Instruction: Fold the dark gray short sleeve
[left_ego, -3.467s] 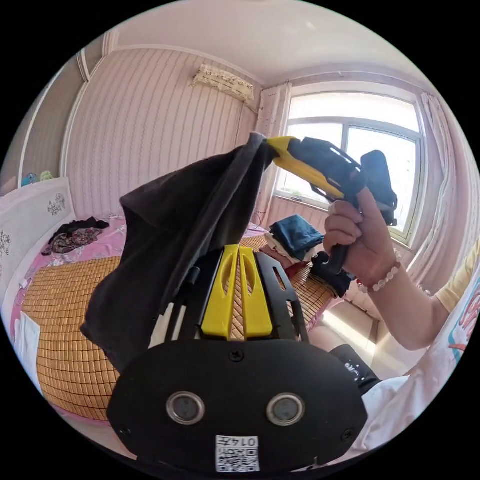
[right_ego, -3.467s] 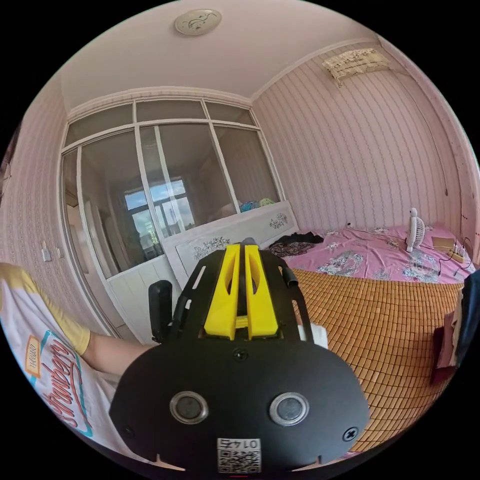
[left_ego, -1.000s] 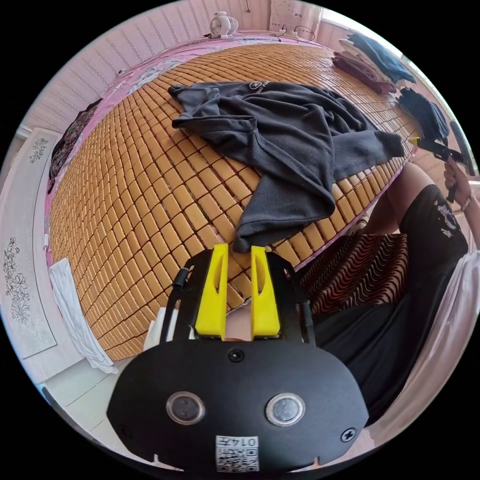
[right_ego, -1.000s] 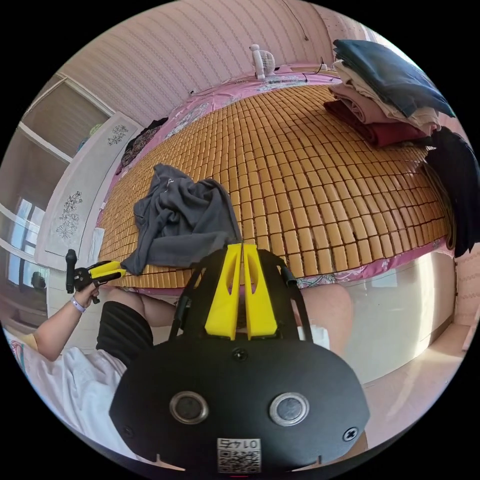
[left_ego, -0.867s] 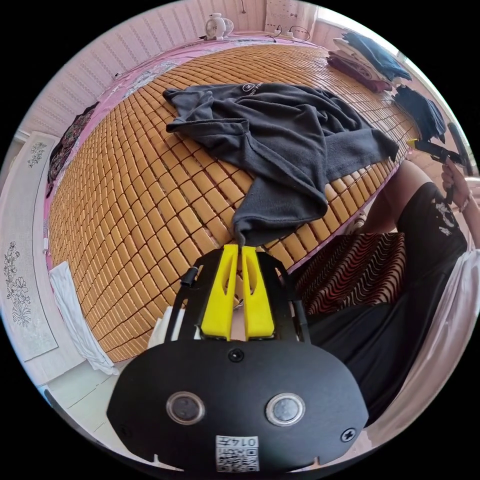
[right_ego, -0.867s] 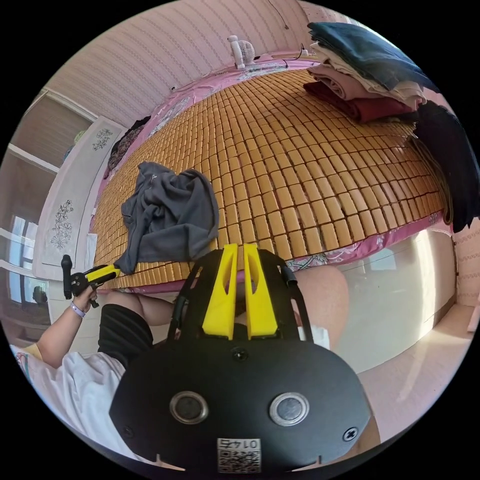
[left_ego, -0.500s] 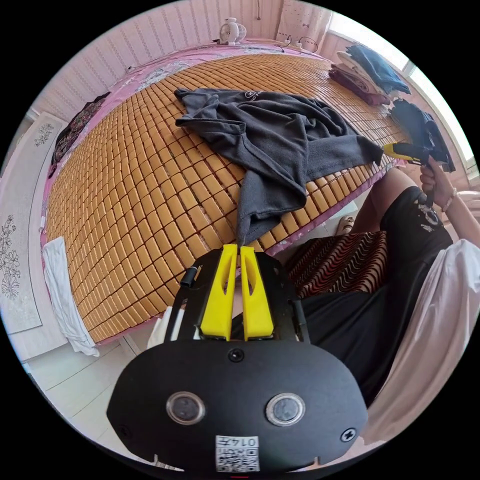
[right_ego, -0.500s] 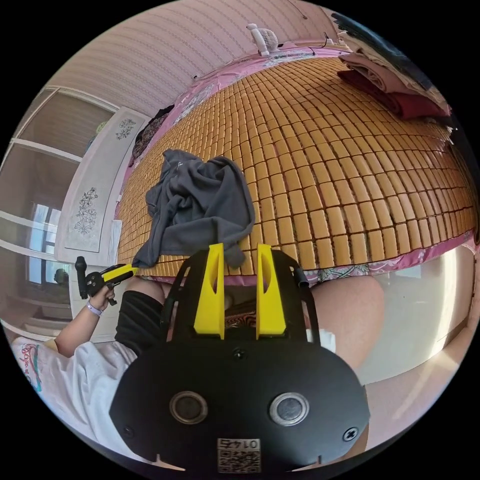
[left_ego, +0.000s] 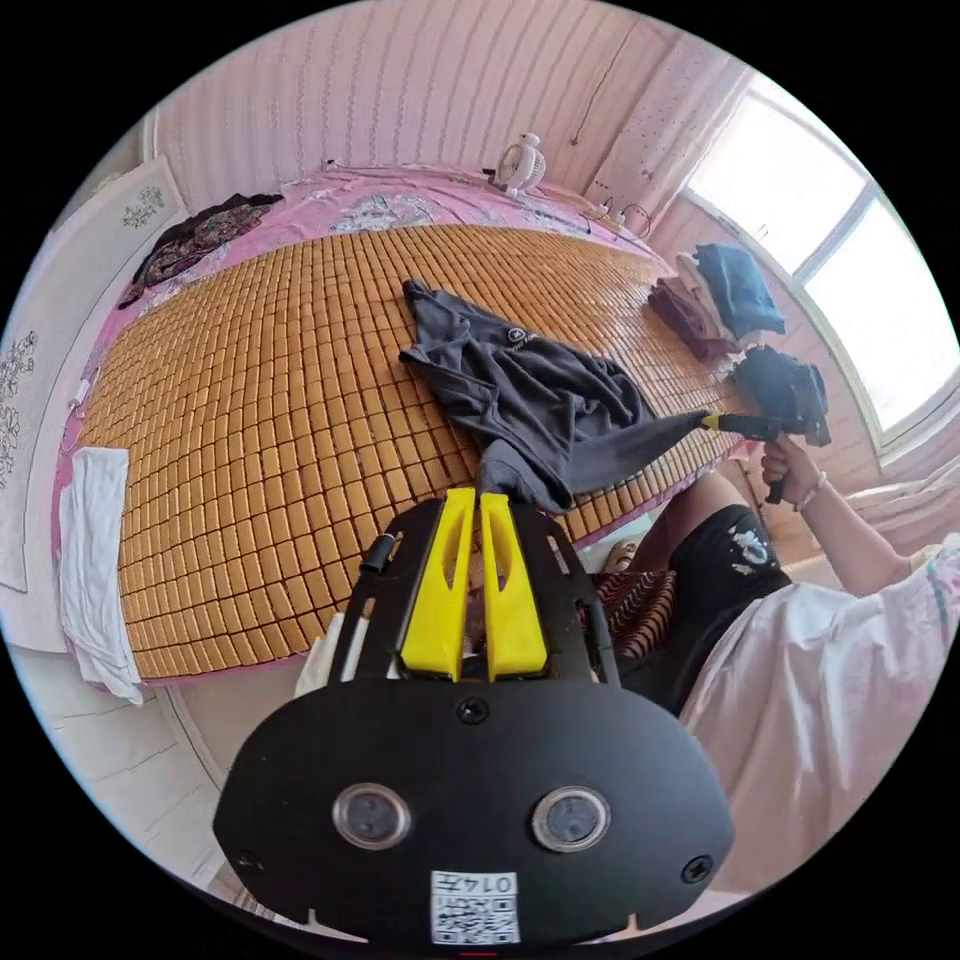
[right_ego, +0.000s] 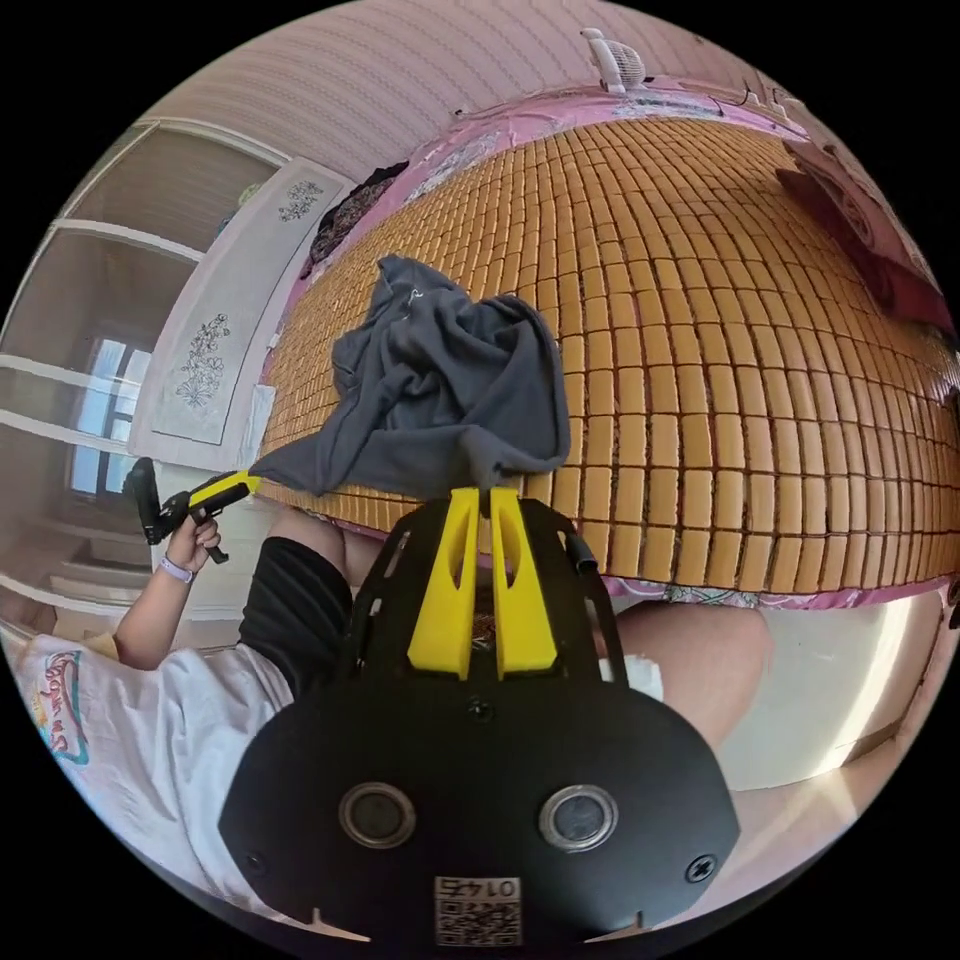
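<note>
Both grippers clenched on the dark gray short sleeve shirt (left_ego: 530, 400), one corner of the hem each. Left gripper (left_ego: 465, 500): fingers (left_ego: 440, 590) pressed together, a bunched fold of cloth caught at the tips. Right gripper (right_ego: 478, 497): fingers (right_ego: 522, 590) likewise closed on the fabric edge just ahead of the tips.

Shirt lying crumpled on the bamboo mat (left_ego: 280, 400) of the bed, beyond both sets of fingers, body heaped and twisted between the two held corners, collar end farthest from the fingers. From the left gripper view, the right gripper (left_ego: 712, 421) off to the side with a taut spike of cloth running to it; from the right gripper view, the left gripper (right_ego: 250, 482) drawing out the opposite corner the same way.

Likely step: spreading the garment flat before any fold. Best done by pulling the two corners apart evenly until the hem runs straight, then dragging back toward the near edge of the mat with light tension so the heap unrolls. Worth keeping both grips firm; a slipped corner would let the wrinkles settle back in. Lifting slightly and shaking may free the twisted middle.
</note>
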